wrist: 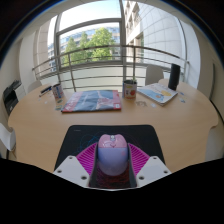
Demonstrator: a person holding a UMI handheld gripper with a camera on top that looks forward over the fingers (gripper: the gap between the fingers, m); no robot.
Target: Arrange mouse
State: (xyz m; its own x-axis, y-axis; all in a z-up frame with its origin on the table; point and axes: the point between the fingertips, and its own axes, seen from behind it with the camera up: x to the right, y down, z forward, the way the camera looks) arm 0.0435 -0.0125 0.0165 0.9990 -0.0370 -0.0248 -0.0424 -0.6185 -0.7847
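Pink pads of your fingers (96, 161) are pressing on both sides of the pale mouse (111, 152); your gripper (111, 170) is grasping it over the black mousepad (150, 136); on the wooden surface (40, 125) beyond, a can (130, 88) is standing beside a magazine (92, 100).

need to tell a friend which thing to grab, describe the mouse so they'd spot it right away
On the round wooden table by the window lies a black mat, nearest the tongs. The mouse sits on it, between the tongs' pink pads: a pale, rounded shape, unlike the flat magazine and can farther back.
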